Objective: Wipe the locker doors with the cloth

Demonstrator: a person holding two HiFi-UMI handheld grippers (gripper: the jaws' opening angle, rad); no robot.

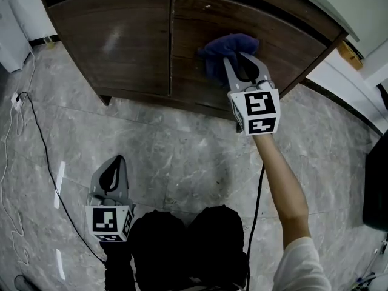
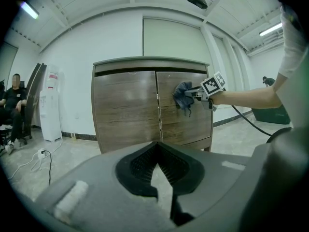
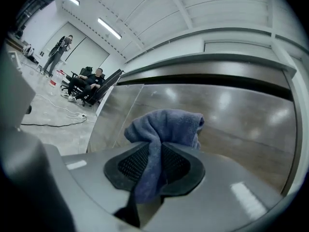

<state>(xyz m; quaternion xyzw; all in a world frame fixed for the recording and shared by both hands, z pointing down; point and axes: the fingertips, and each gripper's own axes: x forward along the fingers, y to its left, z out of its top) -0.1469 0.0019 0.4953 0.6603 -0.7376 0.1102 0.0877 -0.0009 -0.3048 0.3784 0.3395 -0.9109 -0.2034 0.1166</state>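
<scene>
Right gripper jaws clamped on a blue cloth; the fabric runs down between the ribbed pads and bunches out ahead of the tips. Left gripper jaws together at the tips, nothing between them.

Head view: right gripper at about 1 o'clock, arm extended, cloth pressed against the right locker door, on its upper part, near the seam with the left locker door. Both doors are closed, dark wood grain. Right gripper view confirms cloth against the door face.

Left gripper at about 7 o'clock, held low over the grey marbled floor, well apart from the locker and aimed towards it.

A black cable trails over the floor at 9 o'clock. Left gripper view: white water dispenser stands at 9 o'clock, beside the locker; a seated person is further left.
</scene>
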